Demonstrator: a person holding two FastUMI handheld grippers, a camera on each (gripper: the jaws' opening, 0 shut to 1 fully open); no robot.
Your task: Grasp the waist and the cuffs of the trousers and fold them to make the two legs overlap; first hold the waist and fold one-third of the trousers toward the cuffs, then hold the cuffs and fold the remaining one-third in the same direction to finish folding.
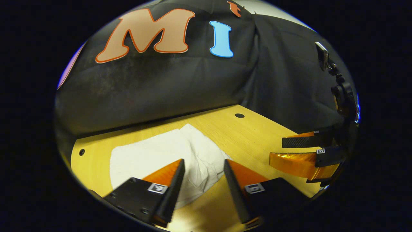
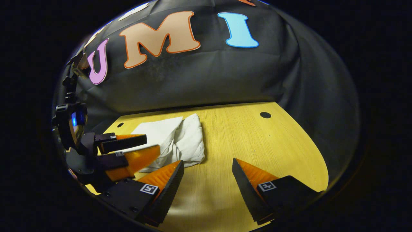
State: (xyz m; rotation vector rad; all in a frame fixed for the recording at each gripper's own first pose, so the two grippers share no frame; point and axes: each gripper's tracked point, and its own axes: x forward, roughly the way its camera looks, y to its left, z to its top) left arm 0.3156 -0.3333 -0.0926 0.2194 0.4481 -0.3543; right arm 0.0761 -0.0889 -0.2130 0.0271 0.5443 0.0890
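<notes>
White trousers (image 1: 167, 154) lie in a compact folded stack on the wooden table (image 1: 244, 135), with a bunched rounded edge on the right side. In the left gripper view my left gripper (image 1: 203, 166) hovers open just above the near edge of the stack, nothing between its fingers. The right gripper (image 1: 283, 149) appears at the right of that view, off the cloth. In the right gripper view the trousers (image 2: 180, 141) lie ahead and to the left, my right gripper (image 2: 207, 167) is open over bare table beside them, and the left gripper (image 2: 148, 145) sits at the left over the cloth.
The black cloth wall (image 1: 180, 87) closes off the back and right of the table. Small round holes mark the tabletop at the far right (image 2: 265, 114) and far left (image 1: 81, 152). Bare wood stretches to the right of the trousers (image 2: 257, 141).
</notes>
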